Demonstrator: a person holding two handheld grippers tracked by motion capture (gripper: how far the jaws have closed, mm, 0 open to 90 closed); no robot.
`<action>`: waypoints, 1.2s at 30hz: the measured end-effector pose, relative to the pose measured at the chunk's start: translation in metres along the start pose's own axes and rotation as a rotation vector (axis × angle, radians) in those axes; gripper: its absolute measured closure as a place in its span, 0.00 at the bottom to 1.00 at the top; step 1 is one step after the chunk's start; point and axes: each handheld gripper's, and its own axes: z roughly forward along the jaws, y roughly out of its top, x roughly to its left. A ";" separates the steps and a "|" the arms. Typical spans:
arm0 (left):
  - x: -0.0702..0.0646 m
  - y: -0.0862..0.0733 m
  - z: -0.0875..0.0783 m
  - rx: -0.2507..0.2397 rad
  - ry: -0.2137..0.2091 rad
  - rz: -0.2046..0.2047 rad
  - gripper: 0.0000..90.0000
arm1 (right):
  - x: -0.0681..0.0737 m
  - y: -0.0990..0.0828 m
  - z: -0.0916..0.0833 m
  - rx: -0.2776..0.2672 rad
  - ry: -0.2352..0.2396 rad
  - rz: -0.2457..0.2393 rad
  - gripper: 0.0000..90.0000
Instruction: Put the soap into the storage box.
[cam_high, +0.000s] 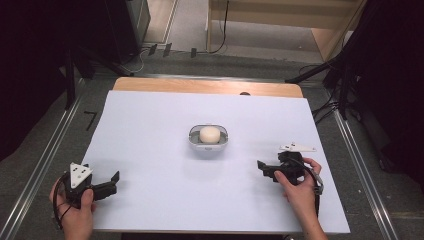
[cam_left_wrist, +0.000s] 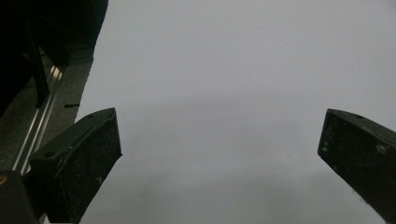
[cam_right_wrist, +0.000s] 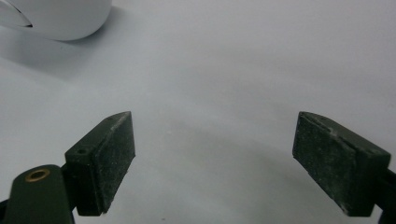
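High view: white bowl (cam_high: 208, 136) with a pale round ball (cam_high: 210, 133) sitting in it, dead centre of the white table (cam_high: 150, 125). My right gripper (cam_high: 265, 169) rests near the front-right, jaws spread wide, nothing in them; bowl lies at about 10 o'clock from it, near. My left gripper (cam_high: 111, 178) sits front-left, jaws also wide and empty; bowl at roughly 2 o'clock from it, well apart. Right is the nearer one, so I'd judge the reach goes to it. Bowl reads slightly wider than deep, long axis running 9-to-3.

Left gripper view: both jaws splayed, bare table between them, table edge and floor rail off at 10 o'clock.

Right gripper view: jaws wide, empty; bowl's rounded wall (cam_right_wrist: 60, 18) up at 11 o'clock, apart from the jaws, so I'd swing left and push forward.
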 end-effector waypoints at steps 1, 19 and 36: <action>0.000 0.000 0.000 0.000 0.000 0.000 0.00 | -0.001 -0.002 0.000 -0.002 -0.001 0.000 0.15; 0.000 0.000 0.000 -0.004 -0.004 -0.002 0.00 | -0.017 -0.019 -0.014 -0.043 -0.016 0.005 0.15; 0.000 0.000 0.000 -0.005 -0.005 -0.005 0.00 | -0.039 -0.037 -0.025 -0.065 -0.024 0.018 0.15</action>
